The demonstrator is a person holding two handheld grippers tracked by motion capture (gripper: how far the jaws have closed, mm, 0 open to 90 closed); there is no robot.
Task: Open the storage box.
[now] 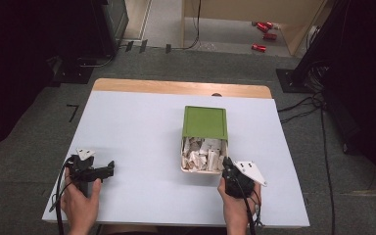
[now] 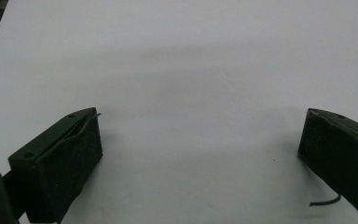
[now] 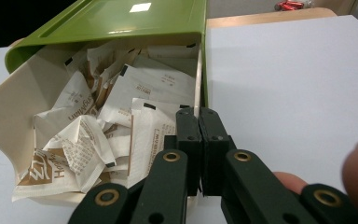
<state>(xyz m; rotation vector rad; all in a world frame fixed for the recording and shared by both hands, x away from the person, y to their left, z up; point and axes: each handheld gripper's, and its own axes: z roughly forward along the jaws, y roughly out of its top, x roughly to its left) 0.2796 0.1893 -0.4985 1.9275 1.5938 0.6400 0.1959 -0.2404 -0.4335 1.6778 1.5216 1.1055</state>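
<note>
A cream box (image 1: 201, 171) of paper sachets (image 1: 203, 154) stands right of the table's middle, and its green lid (image 1: 204, 122) is slid back over the far half. My right gripper (image 1: 226, 164) sits at the box's near right corner. In the right gripper view its jaws (image 3: 199, 114) are pressed together, and the thin right wall (image 3: 197, 79) of the box runs in between their tips, beside the sachets (image 3: 140, 93) and below the lid (image 3: 121, 18). My left gripper (image 1: 110, 169) rests at the near left and points right. It stands wide open (image 2: 200, 135) over bare table.
The pale table top (image 1: 142, 127) has a wooden strip along its far edge. Red cans (image 1: 264, 29) lie on the floor far behind. Cables (image 1: 303, 105) and dark stands flank the table on the right, and dark equipment (image 1: 78, 34) stands at the far left.
</note>
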